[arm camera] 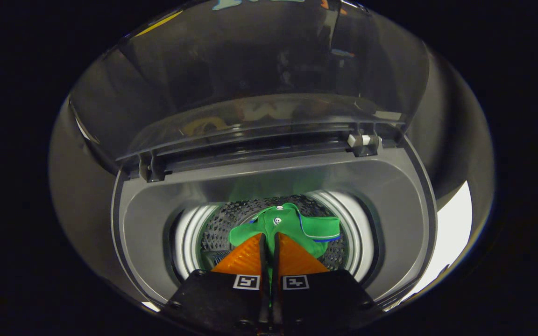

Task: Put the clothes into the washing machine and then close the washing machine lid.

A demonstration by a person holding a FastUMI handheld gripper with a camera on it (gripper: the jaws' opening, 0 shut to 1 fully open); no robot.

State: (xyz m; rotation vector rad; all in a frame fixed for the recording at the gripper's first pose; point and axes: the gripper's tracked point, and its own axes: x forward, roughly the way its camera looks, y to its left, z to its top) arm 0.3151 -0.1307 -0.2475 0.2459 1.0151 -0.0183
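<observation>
A green garment (292,226) with a blue-edged collar and white snap buttons hangs from my gripper (269,235), which is shut on the cloth. It is held over the round mouth of the washing machine drum (217,228), whose perforated metal wall shows behind it. The transparent lid (250,79) of the washing machine stands raised beyond the opening, hinged at the back. The lower part of the garment is hidden behind my fingers.
A grey plastic top deck (147,224) rings the drum opening. Two lid hinges (364,142) sit at the back of the deck. A pale floor patch (453,224) shows to the right of the machine.
</observation>
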